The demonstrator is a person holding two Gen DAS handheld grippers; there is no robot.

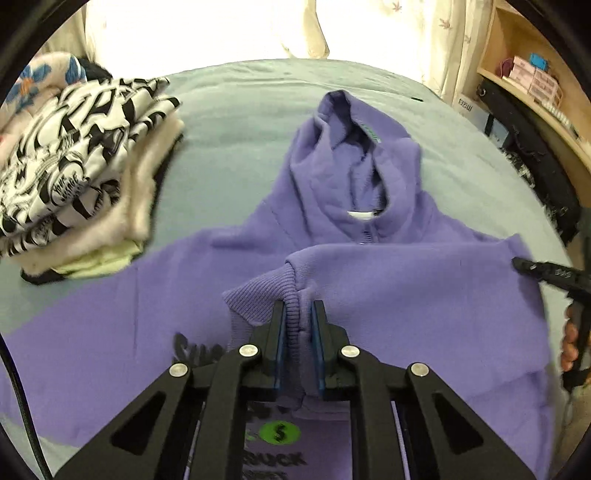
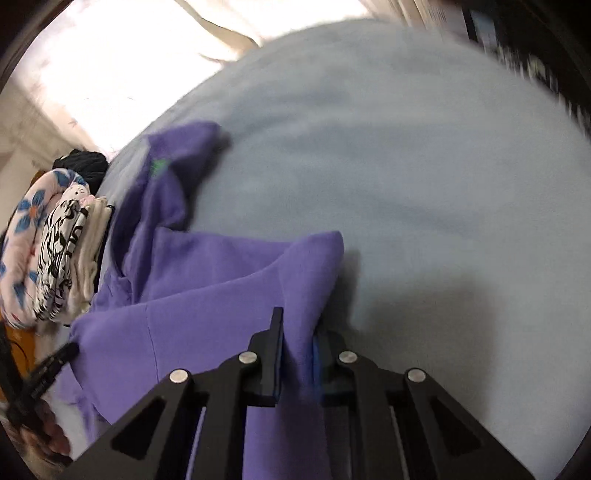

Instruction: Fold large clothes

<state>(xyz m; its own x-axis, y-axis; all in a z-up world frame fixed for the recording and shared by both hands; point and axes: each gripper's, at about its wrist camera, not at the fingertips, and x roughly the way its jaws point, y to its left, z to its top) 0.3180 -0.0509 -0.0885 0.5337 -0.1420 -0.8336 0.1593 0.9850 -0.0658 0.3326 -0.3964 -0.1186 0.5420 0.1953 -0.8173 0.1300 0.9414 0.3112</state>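
A purple hoodie (image 1: 369,280) lies spread on the light blue bed (image 1: 240,122), hood pointing away. Its right sleeve is folded across the chest. My left gripper (image 1: 298,314) is shut on the sleeve's ribbed cuff (image 1: 258,299), held above the printed front. My right gripper (image 2: 298,332) is shut on a fold of the hoodie (image 2: 221,295) at its right edge; it also shows at the right edge of the left wrist view (image 1: 546,273). The hood (image 2: 173,166) lies beyond. The right wrist view is motion-blurred.
A stack of folded clothes (image 1: 74,177), black-and-white print on top, sits at the bed's left; it also shows in the right wrist view (image 2: 55,258). A wooden shelf with boxes (image 1: 532,77) stands at the right. Curtains (image 1: 369,26) hang behind the bed.
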